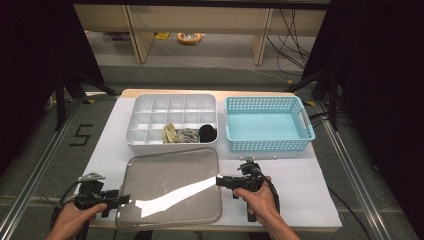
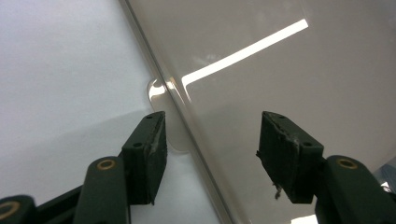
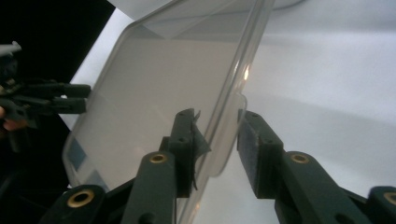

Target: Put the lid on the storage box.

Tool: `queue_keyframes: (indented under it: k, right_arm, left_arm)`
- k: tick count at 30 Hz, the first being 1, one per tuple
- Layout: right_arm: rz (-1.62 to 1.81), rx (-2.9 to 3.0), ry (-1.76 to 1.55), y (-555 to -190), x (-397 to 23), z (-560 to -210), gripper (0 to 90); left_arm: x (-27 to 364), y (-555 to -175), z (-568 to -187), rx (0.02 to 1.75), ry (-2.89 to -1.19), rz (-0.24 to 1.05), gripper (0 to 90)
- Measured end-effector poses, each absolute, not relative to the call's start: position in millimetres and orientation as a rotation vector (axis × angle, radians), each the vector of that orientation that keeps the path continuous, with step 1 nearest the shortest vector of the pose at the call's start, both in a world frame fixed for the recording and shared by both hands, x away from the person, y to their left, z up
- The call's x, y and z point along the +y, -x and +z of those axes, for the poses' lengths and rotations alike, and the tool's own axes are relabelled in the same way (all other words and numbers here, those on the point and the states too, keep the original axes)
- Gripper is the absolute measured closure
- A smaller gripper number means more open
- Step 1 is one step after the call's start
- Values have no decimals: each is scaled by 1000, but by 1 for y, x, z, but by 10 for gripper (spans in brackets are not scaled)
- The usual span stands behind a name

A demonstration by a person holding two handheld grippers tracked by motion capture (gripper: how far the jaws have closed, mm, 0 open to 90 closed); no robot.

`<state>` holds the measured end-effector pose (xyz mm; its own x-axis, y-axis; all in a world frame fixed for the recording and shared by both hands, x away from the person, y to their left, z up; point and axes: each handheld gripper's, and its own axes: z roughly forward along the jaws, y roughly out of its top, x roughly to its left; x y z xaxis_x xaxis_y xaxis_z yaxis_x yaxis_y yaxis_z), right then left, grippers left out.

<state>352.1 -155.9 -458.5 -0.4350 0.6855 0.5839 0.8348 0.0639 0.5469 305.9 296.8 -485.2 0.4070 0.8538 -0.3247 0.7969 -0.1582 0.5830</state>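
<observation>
Your left tool (image 2: 210,158) is apart astride the lid's (image 1: 170,185) left tab, not clamped, right tool (image 3: 215,154) apart round the right tab w/ lid on the table (image 1: 310,200) — lift now & it'll slip.

My left gripper (image 1: 122,199) has its jaws wide apart. My right gripper (image 1: 220,180) points left, with its jaws partly closed.

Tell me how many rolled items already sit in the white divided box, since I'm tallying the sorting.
3, side by side in the white divided box's front row: a beige one, a grey one, a black one. None looks hidden.
</observation>
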Motion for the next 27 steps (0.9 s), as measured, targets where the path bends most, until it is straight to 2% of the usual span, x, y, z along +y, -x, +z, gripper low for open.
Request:
queue_keyframes:
  k: [5,13,16,17,18,20,22,24,25,27]
  right_arm:
    - [-1318,-2146,1567,-353,-158,-463,712]
    - [-1357,-2155,1554,-349,-158,-460,725]
    - [-1392,-2172,1532,-349,-158,-459,740]
    - [-1384,-2166,1530,-348,-158,-458,740]
    - [-1388,-2161,1528,-349,-158,-458,739]
    - [-1393,-2167,1527,-349,-159,-459,739]
    - [-1371,-2172,1535,-349,-159,-459,740]
    - [-1359,-2180,1539,-349,-159,-460,745]
    - [-1359,-2176,1537,-349,-159,-459,748]
    - [-1364,-2177,1540,-350,-158,-459,749]
  left_arm:
    - [297,-309,-486,1417,-1942,117,345]
    - [298,-309,-486,1415,-1917,93,318]
    - [298,-309,-486,1409,-1914,75,271]
    - [295,-308,-486,1418,-1862,75,293]
    - [298,-308,-485,1405,-1903,82,353]
    - [296,-308,-484,1432,-1856,82,368]
    - [301,-307,-481,1421,-1876,80,416]
    - [301,-305,-479,1436,-1811,88,470]
    - [304,-303,-476,1417,-1848,98,487]
    - [302,-301,-473,1427,-1812,111,506]
